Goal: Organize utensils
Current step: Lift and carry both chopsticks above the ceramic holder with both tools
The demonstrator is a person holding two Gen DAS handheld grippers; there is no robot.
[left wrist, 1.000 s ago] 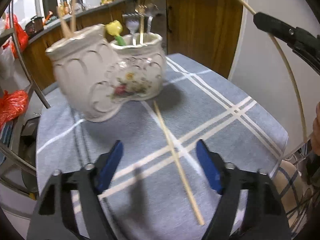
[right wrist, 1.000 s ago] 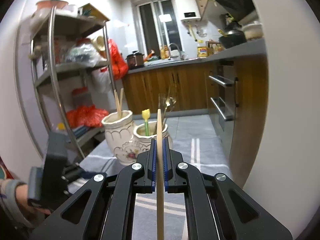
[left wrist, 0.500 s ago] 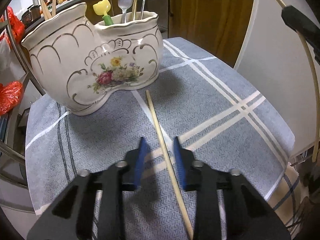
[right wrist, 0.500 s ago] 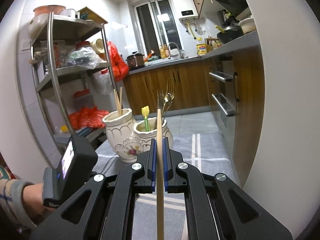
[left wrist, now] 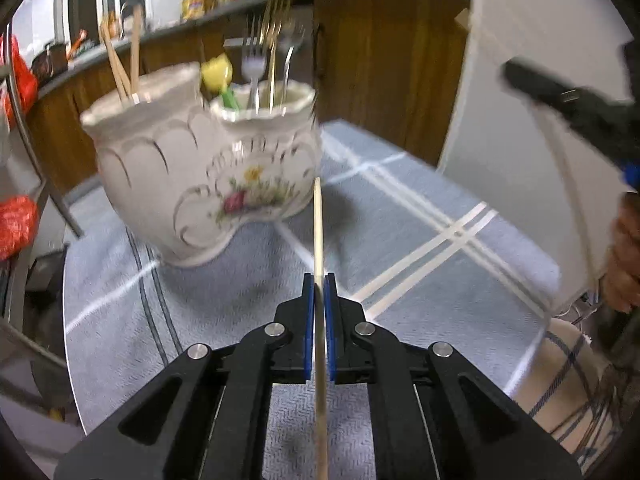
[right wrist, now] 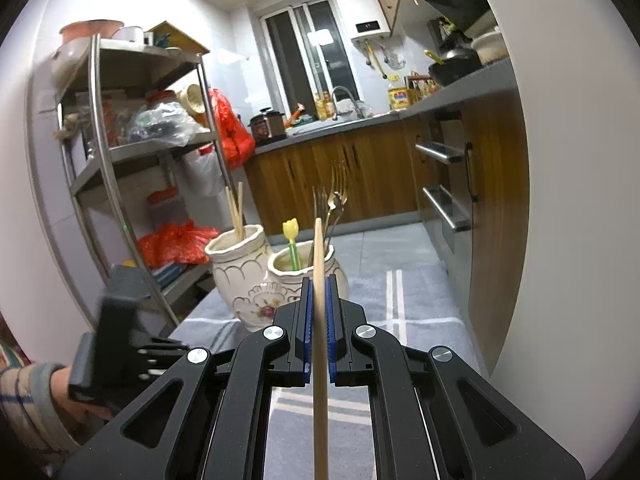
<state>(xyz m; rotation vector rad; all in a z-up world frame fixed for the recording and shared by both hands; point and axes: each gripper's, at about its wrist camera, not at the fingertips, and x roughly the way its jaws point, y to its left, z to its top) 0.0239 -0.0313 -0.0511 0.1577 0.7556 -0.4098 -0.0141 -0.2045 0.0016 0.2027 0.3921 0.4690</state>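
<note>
Wooden chopstick (left wrist: 319, 240) clamped in each shut hand-held gripper (left wrist: 319, 280), bare tablecloth (left wrist: 420, 240) beside holder (left wrist: 192, 176).

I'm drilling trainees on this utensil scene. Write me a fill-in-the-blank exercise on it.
1. Each gripper is shut on one wooden ____.
2. The forks stand in the ____ of the two ceramic compartments in the left wrist view.
3. The taller compartment holds more ____.
4. The holder stands on a blue-grey ____.

Missing words: chopstick; right; chopsticks; cloth

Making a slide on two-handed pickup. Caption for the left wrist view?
Left gripper shut on a chopstick before the two-part holder.
</note>
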